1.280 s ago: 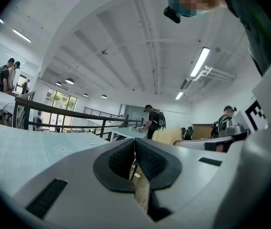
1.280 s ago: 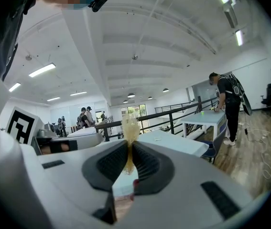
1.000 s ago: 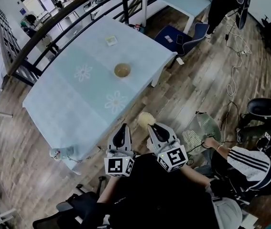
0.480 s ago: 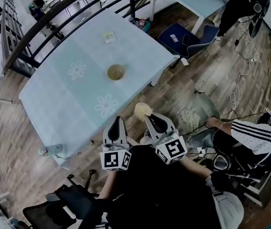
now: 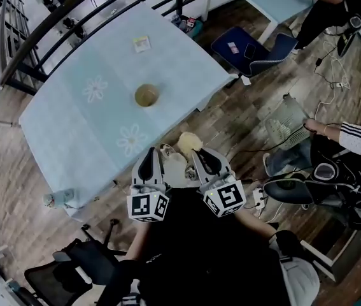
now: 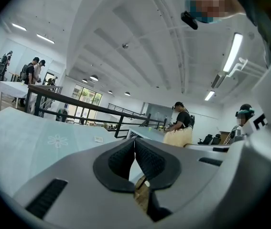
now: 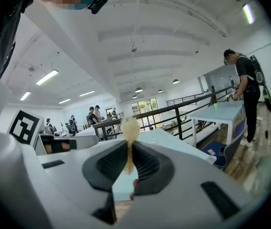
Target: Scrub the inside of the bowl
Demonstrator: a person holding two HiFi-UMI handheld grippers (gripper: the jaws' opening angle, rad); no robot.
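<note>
A small brown bowl (image 5: 146, 95) stands alone near the middle of the table with the pale blue cloth (image 5: 104, 116). Both grippers are held close to my body, off the table's near edge and well short of the bowl. My left gripper (image 5: 148, 153) (image 6: 135, 143) is shut with nothing between its jaws. My right gripper (image 5: 198, 153) (image 7: 129, 146) is shut on a yellowish scrubber (image 5: 189, 142) (image 7: 130, 129), whose fluffy head sticks out past the jaws. That scrubber (image 6: 178, 137) also shows in the left gripper view, off to the right.
A small card (image 5: 141, 43) lies at the table's far side. A blue chair (image 5: 250, 50) stands beyond the table's right corner. A dark railing (image 5: 46, 27) runs behind. At the right a seated person's hand (image 5: 314, 127) holds a wire basket (image 5: 285, 121). A black chair (image 5: 78, 260) is at lower left.
The head view has swung, so the table and bowl sit further left. Both grippers stay near my body, the right still gripping the scrubber. The person's wire basket has moved up and right.
</note>
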